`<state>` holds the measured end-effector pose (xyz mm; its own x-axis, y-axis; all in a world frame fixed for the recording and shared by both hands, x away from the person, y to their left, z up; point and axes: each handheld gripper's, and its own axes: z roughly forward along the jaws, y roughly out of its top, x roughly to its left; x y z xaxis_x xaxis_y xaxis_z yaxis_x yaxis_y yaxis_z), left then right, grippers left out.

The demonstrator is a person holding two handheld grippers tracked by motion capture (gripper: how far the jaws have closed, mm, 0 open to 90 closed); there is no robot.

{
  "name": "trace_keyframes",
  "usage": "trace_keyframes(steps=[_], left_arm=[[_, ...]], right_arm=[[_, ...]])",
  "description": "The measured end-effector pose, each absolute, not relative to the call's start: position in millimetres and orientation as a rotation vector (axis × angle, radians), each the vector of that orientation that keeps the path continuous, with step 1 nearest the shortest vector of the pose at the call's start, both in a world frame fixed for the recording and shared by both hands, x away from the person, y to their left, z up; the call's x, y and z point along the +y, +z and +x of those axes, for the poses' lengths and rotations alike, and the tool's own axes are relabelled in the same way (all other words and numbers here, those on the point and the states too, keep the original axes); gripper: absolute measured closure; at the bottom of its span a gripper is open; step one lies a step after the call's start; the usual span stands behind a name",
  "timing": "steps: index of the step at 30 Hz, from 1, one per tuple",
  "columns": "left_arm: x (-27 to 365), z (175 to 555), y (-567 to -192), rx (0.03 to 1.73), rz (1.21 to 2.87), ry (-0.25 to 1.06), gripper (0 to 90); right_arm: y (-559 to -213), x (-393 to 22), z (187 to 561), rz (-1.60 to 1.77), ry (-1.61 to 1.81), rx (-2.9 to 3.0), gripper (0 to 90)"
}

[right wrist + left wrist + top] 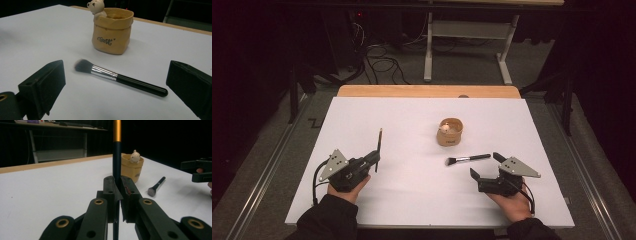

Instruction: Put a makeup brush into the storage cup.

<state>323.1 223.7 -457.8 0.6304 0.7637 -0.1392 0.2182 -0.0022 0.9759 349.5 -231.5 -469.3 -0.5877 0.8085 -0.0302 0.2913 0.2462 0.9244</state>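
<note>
Slim brush (pixel 116 157) in clamped left gripper (pixel 119 195)

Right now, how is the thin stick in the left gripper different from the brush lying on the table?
The thin brush handle is clamped in the shut left gripper, off the table; the makeup brush lies flat and free before the open right gripper.

The thin brush handle has a gold band; the makeup brush has a silver collar.

The makeup brush shows fluffy bristles; the thin brush handle's tip is not visible.

Both have dark handles.

Left gripper (pixel 373 161) jaws clamped tight; right gripper (pixel 484 166) jaws spread wide, low.
</note>
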Motion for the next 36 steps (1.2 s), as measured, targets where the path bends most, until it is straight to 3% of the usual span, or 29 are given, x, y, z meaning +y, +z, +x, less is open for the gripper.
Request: trace_keyframes(steps=[36], left_arm=[[149,341,-433,0.695,1.570,0.429,83.6]], right_arm=[[-469,-231,348,0.991,1.320,2.011,3.0]])
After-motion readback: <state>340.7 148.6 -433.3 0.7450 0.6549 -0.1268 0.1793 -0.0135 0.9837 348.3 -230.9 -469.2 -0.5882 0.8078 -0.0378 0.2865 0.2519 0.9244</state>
